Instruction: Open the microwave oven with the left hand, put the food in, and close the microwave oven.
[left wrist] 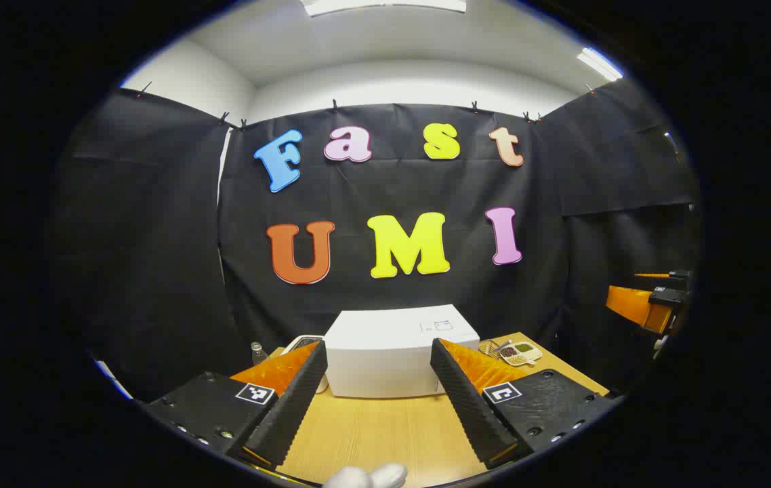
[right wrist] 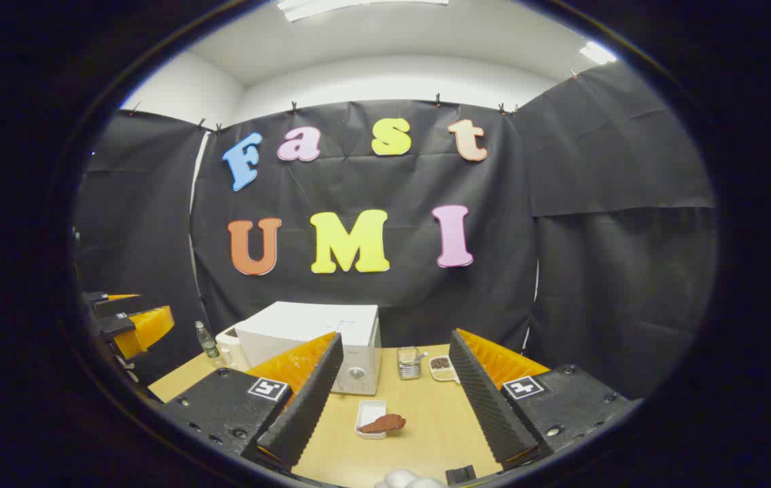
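Both claws (left wrist: 379,396) (right wrist: 392,400) aloft (jaws parted)

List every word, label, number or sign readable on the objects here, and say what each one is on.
No text reads legibly.
Label on the microwave oven top: too small to read.
Microwave oven control panel in the right gripper view: blurred.
Square black-and-white marker on each side of the left hand-held gripper and the right hand-held gripper: patterns, no words.

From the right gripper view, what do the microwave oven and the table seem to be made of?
The microwave oven looks like white painted metal or plastic: smooth, matte, evenly coloured, with sharp box edges. I cannot tell which. The table looks like pale wood or wood-look laminate: fine straight grain lines and a slight sheen.
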### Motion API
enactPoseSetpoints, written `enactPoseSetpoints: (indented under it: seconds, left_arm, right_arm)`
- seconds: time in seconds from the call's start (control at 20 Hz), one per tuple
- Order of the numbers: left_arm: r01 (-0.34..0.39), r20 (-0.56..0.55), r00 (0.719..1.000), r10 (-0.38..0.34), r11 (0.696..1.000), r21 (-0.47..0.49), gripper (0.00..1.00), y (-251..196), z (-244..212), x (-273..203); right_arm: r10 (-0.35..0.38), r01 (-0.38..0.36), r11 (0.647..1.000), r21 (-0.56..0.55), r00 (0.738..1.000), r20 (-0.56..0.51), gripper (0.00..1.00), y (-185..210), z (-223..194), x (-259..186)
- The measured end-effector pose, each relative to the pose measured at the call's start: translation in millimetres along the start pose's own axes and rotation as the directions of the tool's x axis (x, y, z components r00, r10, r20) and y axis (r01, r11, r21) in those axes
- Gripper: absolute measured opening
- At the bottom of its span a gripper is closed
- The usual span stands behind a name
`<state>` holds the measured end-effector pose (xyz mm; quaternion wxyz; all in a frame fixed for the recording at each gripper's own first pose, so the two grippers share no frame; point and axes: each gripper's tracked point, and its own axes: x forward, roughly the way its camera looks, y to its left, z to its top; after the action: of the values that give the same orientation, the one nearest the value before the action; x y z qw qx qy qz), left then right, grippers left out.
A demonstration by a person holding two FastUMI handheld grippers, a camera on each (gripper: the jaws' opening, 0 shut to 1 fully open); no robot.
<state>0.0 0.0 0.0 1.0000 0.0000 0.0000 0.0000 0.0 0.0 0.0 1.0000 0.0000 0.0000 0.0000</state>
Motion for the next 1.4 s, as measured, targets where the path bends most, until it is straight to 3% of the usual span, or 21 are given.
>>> enactPoseSetpoints:
  seconds: [0.05,0.2,0.25,0.45,0.5,0.55,0.6,0.7,0.75,0.8,0.85,1.15,1.2,1.3,1.35,1.4]
  left_arm:
    - [0.002,0.002,1.000,-0.002,1.000,-0.001,0.96,-1.0,2.1,1.0]
    - [0.009,-0.010,1.000,-0.009,1.000,0.001,0.96,-0.7,1.1,1.9]
    - [0.007,-0.013,1.000,-0.007,1.000,0.002,0.96,0.1,-1.2,1.5]
    - [-0.003,-0.019,1.000,0.003,1.000,-0.013,0.96,2.3,-3.5,3.8]
    - [-0.004,-0.015,1.000,0.004,1.000,-0.015,0.96,3.1,-2.4,4.2]
    - [-0.008,-0.012,1.000,0.008,1.000,-0.012,0.96,4.1,-1.3,5.0]
    - [-0.013,-0.007,1.000,0.013,1.000,-0.007,0.96,5.3,-1.4,6.3]
    - [-0.012,-0.008,1.000,0.012,1.000,-0.005,0.96,4.2,-1.9,6.0]
    - [-0.011,-0.004,1.000,0.011,1.000,-0.005,0.96,3.2,-0.7,6.4]
    - [-0.013,-0.004,1.000,0.013,1.000,0.000,0.96,3.6,-1.5,7.9]
    - [-0.017,-0.002,1.000,0.017,1.000,0.008,0.96,4.1,-1.6,7.9]
    - [-0.007,-0.002,1.000,0.007,1.000,0.009,0.96,-9.4,-14.5,23.9]
    - [-0.007,-0.003,1.000,0.007,1.000,0.012,0.96,-13.4,-20.5,29.4]
    - [-0.008,-0.009,1.000,0.009,1.000,0.019,0.96,-21.8,-36.2,42.9]
    - [0.005,-0.004,1.000,-0.005,1.000,0.012,0.96,-31.3,-44.9,50.5]
    - [0.026,-0.021,0.999,-0.026,1.000,-0.001,0.96,-42.5,-56.3,58.2]
  right_arm:
    - [0.000,0.000,1.000,-0.003,1.000,0.000,1.00,-0.1,2.3,-0.6]
    - [-0.015,0.015,1.000,-0.011,1.000,-0.002,1.00,-3.2,2.7,-0.1]
    - [-0.015,0.015,1.000,-0.011,1.000,-0.002,0.91,-3.6,3.5,-0.3]
    - [-0.008,0.008,1.000,-0.015,1.000,-0.005,0.91,-1.5,3.2,4.4]
    - [-0.003,0.003,1.000,-0.014,1.000,-0.008,1.00,0.2,2.4,5.1]
    - [0.000,0.000,1.000,-0.012,1.000,-0.009,1.00,1.1,3.1,6.5]
    - [0.000,-0.001,1.000,-0.012,1.000,-0.010,0.91,1.4,2.2,7.6]
    - [0.003,-0.003,1.000,-0.009,1.000,-0.009,0.91,2.3,2.4,9.5]
    - [0.005,-0.006,1.000,-0.010,1.000,-0.008,1.00,2.3,2.9,10.2]
    - [0.008,-0.008,1.000,-0.010,1.000,-0.006,1.00,3.0,3.8,11.4]
    - [0.008,-0.008,1.000,-0.009,1.000,-0.006,0.91,2.4,3.6,12.3]
    - [0.019,-0.019,1.000,-0.002,1.000,0.000,0.91,-5.9,7.5,19.3]
    - [0.020,-0.020,1.000,-0.003,1.000,-0.002,1.00,-8.4,7.7,20.4]
    - [0.016,-0.016,1.000,-0.004,1.000,0.009,1.00,-18.2,12.6,23.6]
    - [0.013,-0.013,1.000,-0.007,1.000,0.008,0.90,-23.5,14.9,25.5]
    - [0.009,-0.009,1.000,-0.011,1.000,0.008,1.00,-29.5,15.3,28.6]
